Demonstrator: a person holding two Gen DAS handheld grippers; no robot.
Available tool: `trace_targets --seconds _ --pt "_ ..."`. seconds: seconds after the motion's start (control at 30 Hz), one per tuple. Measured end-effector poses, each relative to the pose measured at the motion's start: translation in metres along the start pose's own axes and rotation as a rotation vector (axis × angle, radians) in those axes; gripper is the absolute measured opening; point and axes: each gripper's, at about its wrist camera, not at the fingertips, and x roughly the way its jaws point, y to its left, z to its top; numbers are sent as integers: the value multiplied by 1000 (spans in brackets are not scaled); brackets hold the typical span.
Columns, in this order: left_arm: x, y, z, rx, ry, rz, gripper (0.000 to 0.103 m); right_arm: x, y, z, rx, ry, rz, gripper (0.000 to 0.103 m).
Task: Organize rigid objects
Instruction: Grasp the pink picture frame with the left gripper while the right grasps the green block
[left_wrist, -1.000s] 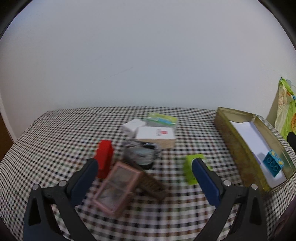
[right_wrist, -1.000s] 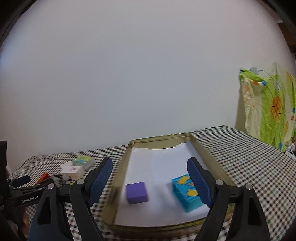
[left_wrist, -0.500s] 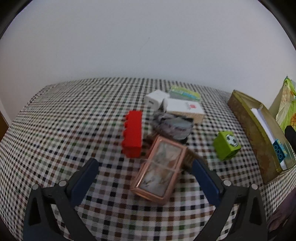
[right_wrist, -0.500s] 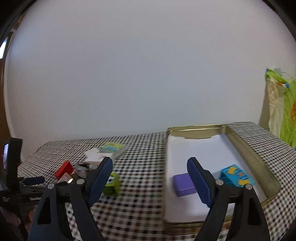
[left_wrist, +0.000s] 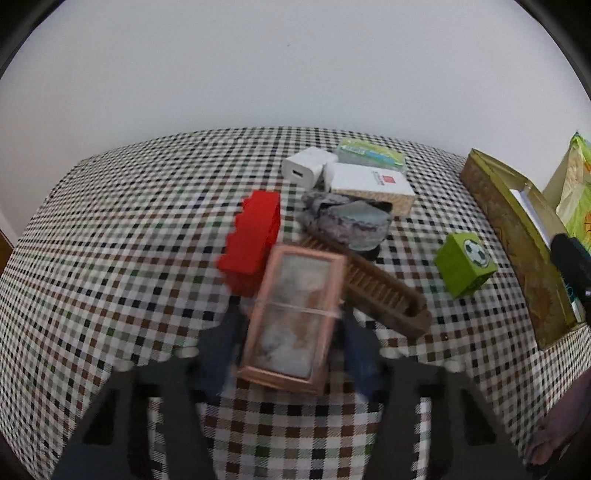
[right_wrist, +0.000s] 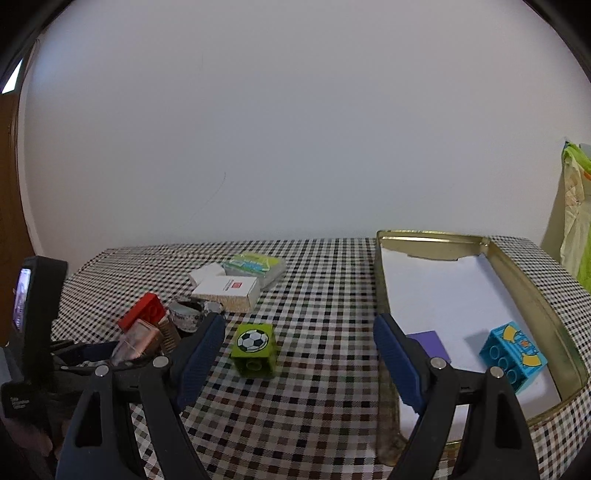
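At the lower centre of the left wrist view, the left gripper (left_wrist: 291, 339) pinches a rose-gold rectangular case with a clear lid (left_wrist: 295, 317), beside a red toy brick (left_wrist: 255, 236) on the checked worktop (left_wrist: 110, 258). In the right wrist view, the right gripper (right_wrist: 299, 358) hangs spread wide between a green football cube (right_wrist: 255, 349) and a gold metal tray (right_wrist: 532, 291) at right holding a blue brick (right_wrist: 513, 354).

A plain white wall (right_wrist: 295, 129) fills the upper part of both views, evenly lit. Below it lies the worktop, covered by a checked cloth (right_wrist: 325, 280). At the far left edge stands a brown wooden door frame (right_wrist: 11, 206). At the right edge hangs green patterned fabric (right_wrist: 580, 221).
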Motion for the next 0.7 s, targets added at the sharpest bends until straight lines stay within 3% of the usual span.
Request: trace_targets --seconds 0.2,0.4,0.6,0.67,0.7 --pt "-7 6 -1 -21 -30 -22 49 13 5 0 4 59 24 85" --pt "-35 8 0 -35 -168 -9 49 31 14 1 -14 140 83 84" --pt "-49 33 5 -165 -249 7 49 62 26 3 -21 240 75 80" --pt "-51 43 5 -215 -258 28 49 74 27 1 -15 289 69 75" --pt "-52 45 3 -227 -262 38 49 78 27 1 -12 308 69 65"
